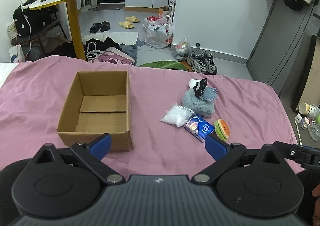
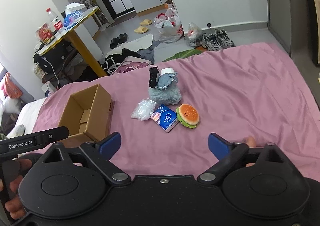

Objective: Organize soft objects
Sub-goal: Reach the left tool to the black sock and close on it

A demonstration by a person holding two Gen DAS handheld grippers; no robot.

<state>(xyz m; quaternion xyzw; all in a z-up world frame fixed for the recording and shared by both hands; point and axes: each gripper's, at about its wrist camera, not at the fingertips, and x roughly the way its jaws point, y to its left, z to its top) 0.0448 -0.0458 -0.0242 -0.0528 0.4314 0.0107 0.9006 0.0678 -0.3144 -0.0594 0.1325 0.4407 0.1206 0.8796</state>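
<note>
An empty cardboard box (image 1: 96, 114) (image 2: 86, 110) stands open on the pink bedsheet (image 1: 160, 90). To its right lies a cluster: a grey plush toy (image 1: 199, 103) (image 2: 166, 94) with a black sock (image 1: 201, 87) and denim scrap on top, a clear plastic bag (image 1: 177, 115) (image 2: 143, 109), a blue tissue pack (image 1: 199, 128) (image 2: 165, 118) and a burger plush (image 1: 222, 129) (image 2: 188, 116). My left gripper (image 1: 158, 144) is open, low over the sheet in front of the box and the cluster. My right gripper (image 2: 165, 143) is open too, short of the tissue pack. Neither holds anything.
Beyond the bed's far edge the floor holds a yellow-legged table (image 1: 74, 26), clothes, plastic bags (image 1: 160, 34), slippers and sneakers (image 1: 203, 62). A grey cabinet (image 1: 280, 46) stands at the right. The left gripper's handle (image 2: 34, 140) shows at the right wrist view's left edge.
</note>
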